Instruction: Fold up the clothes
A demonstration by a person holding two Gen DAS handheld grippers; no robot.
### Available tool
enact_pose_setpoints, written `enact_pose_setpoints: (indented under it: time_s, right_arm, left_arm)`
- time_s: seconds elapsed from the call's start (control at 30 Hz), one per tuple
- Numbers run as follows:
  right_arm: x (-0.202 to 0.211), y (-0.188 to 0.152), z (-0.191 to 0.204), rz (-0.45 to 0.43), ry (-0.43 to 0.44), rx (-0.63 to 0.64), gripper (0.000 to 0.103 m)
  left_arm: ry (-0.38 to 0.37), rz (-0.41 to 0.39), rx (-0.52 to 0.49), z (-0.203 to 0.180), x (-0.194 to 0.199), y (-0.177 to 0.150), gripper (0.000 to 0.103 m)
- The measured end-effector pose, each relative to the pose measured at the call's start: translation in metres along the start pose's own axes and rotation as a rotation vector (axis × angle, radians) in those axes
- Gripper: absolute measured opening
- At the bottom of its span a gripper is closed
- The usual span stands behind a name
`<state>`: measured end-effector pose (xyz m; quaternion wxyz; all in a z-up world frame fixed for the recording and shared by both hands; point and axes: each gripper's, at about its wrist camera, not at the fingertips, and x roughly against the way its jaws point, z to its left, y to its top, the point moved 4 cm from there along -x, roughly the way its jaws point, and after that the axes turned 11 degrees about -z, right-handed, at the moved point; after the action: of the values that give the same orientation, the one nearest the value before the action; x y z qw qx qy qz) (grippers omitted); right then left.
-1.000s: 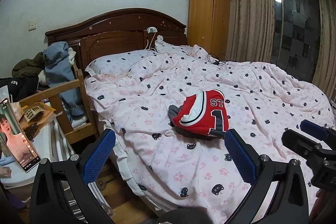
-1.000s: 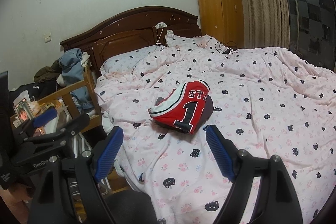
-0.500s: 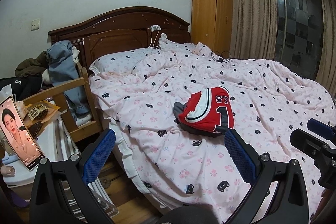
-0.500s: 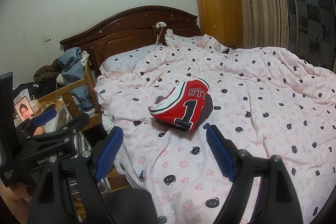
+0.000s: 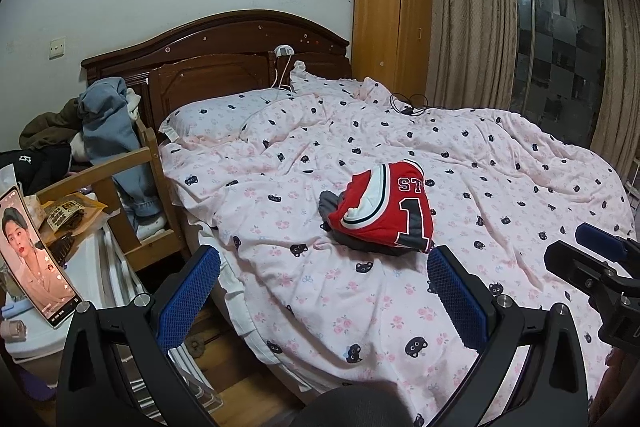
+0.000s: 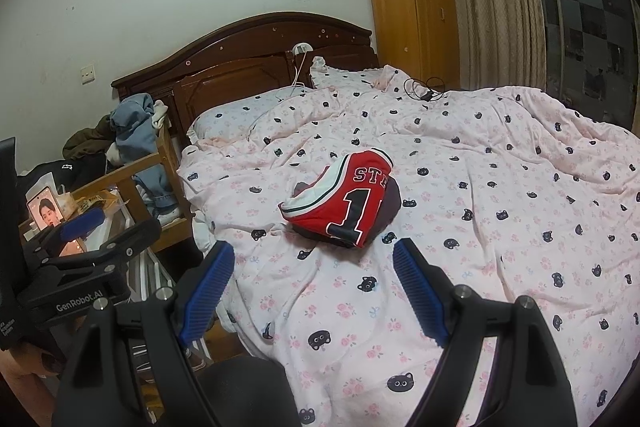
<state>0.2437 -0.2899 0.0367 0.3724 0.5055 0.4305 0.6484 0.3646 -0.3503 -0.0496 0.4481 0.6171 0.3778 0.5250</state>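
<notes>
A crumpled red jersey (image 5: 384, 215) (image 6: 344, 203) with white trim and a black number lies on a dark grey garment (image 5: 328, 205) in the middle of the bed, on a pink cat-print duvet (image 5: 500, 167). My left gripper (image 5: 322, 291) hovers open in front of the jersey, near the bed's front edge, with nothing between its blue pads (image 5: 188, 291). My right gripper (image 6: 314, 287) is also open and empty, just short of the jersey. Each gripper shows at the edge of the other's view: the right gripper (image 5: 592, 259) and the left gripper (image 6: 80, 243).
A wooden chair (image 5: 120, 171) piled with jeans (image 5: 112, 123) and other clothes stands left of the bed. A lit phone (image 5: 36, 259) leans on a cluttered side table. A black cable (image 5: 408, 105) lies near the pillows. A wardrobe (image 5: 392, 27) and curtains stand behind.
</notes>
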Motion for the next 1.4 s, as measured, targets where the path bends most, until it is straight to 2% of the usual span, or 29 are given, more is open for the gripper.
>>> enact_pose_setpoints:
  time_s: [1.4]
  right_arm:
    - [0.0054, -0.0079, -0.0034, 0.016, 0.008, -0.013, 0.084]
  left_arm:
    - [-0.012, 0.024, 0.005, -0.0064, 0.0006, -0.003, 0.103]
